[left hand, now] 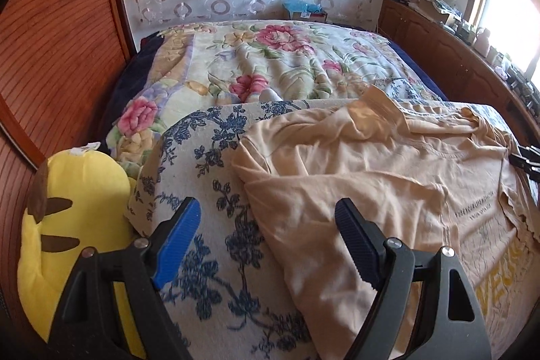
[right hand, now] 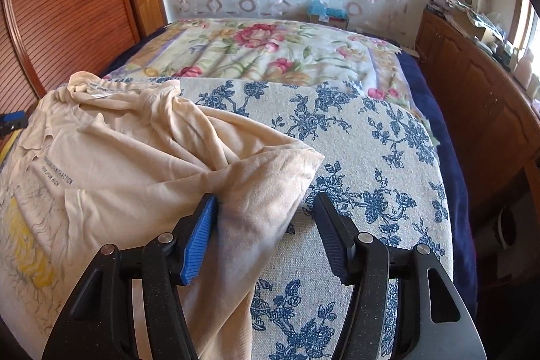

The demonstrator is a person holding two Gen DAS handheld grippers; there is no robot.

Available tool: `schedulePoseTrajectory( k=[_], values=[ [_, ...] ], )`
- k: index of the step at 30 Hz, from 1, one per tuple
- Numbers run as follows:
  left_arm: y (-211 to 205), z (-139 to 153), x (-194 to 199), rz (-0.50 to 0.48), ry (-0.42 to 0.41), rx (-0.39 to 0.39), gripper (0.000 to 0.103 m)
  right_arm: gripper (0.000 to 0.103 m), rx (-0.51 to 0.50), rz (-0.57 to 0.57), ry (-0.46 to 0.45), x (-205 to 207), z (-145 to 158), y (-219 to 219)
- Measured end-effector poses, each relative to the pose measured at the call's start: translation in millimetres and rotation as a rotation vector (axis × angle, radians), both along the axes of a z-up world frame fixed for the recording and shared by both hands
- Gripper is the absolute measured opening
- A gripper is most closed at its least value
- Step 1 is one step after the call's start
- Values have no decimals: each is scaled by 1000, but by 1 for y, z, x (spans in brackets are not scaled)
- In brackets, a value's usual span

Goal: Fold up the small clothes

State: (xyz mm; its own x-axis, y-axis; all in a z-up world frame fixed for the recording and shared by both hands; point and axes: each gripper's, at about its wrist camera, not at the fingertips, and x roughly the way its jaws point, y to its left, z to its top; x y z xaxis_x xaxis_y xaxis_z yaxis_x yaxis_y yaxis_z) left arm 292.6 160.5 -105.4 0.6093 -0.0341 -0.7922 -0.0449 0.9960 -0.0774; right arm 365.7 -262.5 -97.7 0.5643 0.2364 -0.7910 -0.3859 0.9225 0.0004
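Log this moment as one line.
beige T-shirt crumpled on blue-floral board | left gripper open at shirt edge | right gripper open, sleeve between jaws

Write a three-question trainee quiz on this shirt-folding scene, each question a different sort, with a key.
1. True or false: the beige T-shirt already lies neatly folded on the blue-flowered board.
2. Which thing lies left of the board in the left wrist view? A) a yellow plush toy B) a red bucket C) a laptop
3. Fill in: a flap of the shirt lies between the fingers of the ____ gripper.

Key
1. False: it is spread out and rumpled.
2. A, the yellow plush toy.
3. Right: the right gripper stands open around the flap; the left gripper, open too, straddles the shirt's edge.
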Motion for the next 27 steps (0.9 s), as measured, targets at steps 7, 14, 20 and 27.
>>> schedulePoseTrajectory(
  k=[7, 14, 20, 27],
  values=[
    [8, -7, 12, -14, 5, -64, 62, 61, 1, -1, 1, 0, 0, 1],
    [8, -7, 15, -24, -4, -65, 41, 62, -1, 0, 0, 0, 0, 1],
    [4, -8, 16, -23, -11, -36, 40, 62, -1, -1, 1, 0, 0, 2],
    [-8, -2, 16, -102, -17, -65, 4, 62, -23, 35, 35, 7, 2, 9]
  ],
)
